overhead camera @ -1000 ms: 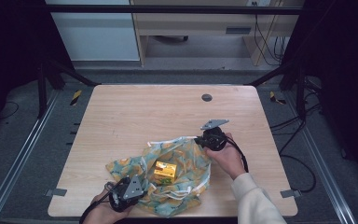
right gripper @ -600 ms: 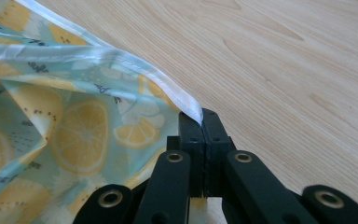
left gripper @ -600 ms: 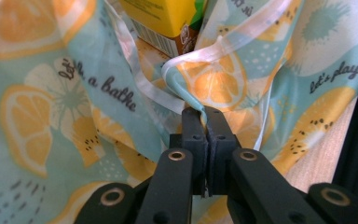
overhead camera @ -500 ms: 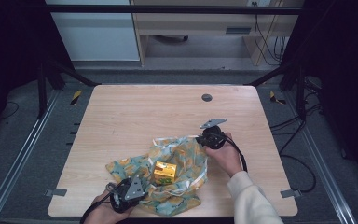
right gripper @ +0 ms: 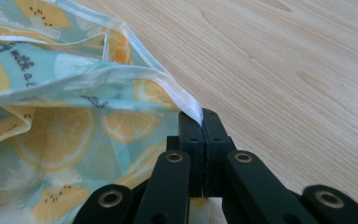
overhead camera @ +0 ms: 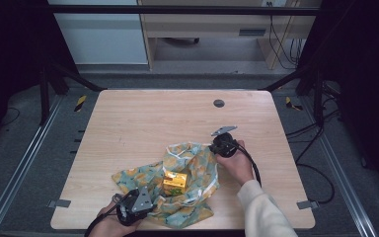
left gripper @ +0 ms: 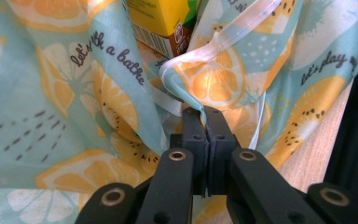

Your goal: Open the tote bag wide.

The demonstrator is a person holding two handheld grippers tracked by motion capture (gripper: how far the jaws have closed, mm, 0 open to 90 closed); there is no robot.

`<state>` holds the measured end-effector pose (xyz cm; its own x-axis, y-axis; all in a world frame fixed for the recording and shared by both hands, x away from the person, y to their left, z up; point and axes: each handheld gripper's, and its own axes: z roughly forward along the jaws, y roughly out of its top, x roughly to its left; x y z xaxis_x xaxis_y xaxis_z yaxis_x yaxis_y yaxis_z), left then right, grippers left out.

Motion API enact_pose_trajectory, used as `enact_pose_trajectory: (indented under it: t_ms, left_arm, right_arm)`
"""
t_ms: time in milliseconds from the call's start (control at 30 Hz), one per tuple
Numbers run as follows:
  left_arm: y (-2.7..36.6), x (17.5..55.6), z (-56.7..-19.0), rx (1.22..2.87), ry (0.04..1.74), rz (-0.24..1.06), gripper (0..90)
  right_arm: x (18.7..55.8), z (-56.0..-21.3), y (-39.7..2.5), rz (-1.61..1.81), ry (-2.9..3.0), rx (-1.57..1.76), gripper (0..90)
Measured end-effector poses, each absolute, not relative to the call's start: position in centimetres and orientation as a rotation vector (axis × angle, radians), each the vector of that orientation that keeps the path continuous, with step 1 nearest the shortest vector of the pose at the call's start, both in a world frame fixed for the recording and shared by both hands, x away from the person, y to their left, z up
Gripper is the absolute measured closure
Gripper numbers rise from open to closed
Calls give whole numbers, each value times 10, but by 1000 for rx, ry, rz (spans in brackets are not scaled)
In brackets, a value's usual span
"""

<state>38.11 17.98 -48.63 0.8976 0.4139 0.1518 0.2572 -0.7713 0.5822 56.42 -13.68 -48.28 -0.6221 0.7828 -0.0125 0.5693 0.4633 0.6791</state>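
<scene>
One pale-blue cloth printed with orange lemon slices [overhead camera: 192, 177] lies crumpled on the near half of the light wooden tabletop [overhead camera: 153, 118], slightly right of centre, and it looks like the thing being worked on. One small yellow carton [overhead camera: 174, 182] sits upright in the middle of the cloth, with fabric bunched up around it, so the cloth seems to be gathered as a wrap around the carton.

Two grippers hold the fabric. The left gripper [left gripper: 204, 122], at the near left edge of the cloth, has its jaws clenched on a folded white-hemmed edge; in the left gripper view the carton's barcode side stands just beyond the pinched fold. The right gripper [right gripper: 200, 123], at the far right edge of the cloth, has its jaws clamped on a hemmed corner, with bare wood beyond it. Holding opposite edges probably lets the person lift or draw the cloth over the carton from both sides.

One small dark round disc [overhead camera: 219, 103] lies on the far part of the tabletop, well apart from the cloth.
</scene>
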Motion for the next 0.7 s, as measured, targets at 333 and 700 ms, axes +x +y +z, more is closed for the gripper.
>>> enact_pose_trajectory:
  t_ms: [333,700]
  left_arm:
    - [180,381,-486,2487,482,364,895]
    - [179,380,-487,2485,481,365,895]
  right_arm:
    - [568,-485,-136,916,2381,1164,899]
    - [571,-488,-137,911,2357,1173,898]
